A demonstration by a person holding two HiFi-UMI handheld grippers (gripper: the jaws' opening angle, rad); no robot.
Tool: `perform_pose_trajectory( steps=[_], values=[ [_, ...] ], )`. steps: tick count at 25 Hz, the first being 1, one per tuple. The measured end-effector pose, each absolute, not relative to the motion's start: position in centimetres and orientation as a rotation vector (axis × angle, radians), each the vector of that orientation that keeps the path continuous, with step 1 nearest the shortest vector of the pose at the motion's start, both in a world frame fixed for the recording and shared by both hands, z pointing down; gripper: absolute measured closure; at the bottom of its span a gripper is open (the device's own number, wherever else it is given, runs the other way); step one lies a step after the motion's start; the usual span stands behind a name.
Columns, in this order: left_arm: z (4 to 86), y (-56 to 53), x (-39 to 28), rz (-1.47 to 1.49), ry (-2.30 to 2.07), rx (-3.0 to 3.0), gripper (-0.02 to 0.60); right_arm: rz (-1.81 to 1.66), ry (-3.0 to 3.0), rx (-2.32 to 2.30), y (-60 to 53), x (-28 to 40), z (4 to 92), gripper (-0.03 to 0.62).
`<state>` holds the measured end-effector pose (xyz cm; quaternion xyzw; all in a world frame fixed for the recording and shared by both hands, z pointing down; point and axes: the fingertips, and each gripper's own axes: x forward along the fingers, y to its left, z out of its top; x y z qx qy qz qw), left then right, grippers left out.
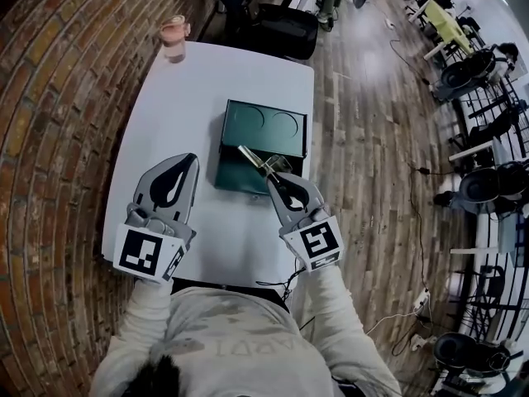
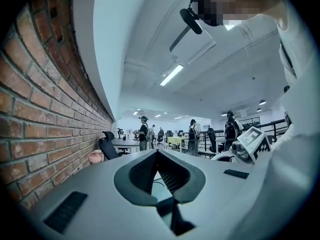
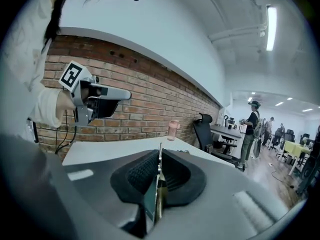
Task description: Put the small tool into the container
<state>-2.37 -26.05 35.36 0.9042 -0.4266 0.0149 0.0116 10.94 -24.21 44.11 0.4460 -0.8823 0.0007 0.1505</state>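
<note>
Right gripper (image 1: 278, 176): my jaws pinch the small tool (image 1: 260, 162), thin metal between the pads | tool: over the near edge of the green container (image 1: 248, 135) | left gripper (image 1: 191, 160): tips together, empty, over the white table (image 1: 165, 98)

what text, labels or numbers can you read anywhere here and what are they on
No words or numbers can be read anywhere.
Shirt: faint print, too blurred to read.
Cubes on left tool and right tool: square code markers, no letters.
Green container, pink cup: no label visible.
</note>
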Motion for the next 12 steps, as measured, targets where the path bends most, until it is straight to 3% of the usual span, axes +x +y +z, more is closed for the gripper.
perform_pose_trajectory(
  steps=[12],
  values=[
    [36.8, -27.9, -3.8, 0.074, -1.374, 2.771, 0.575, 0.092, -2.457, 1.015, -26.4, 9.5, 51.1, 0.565]
  ],
)
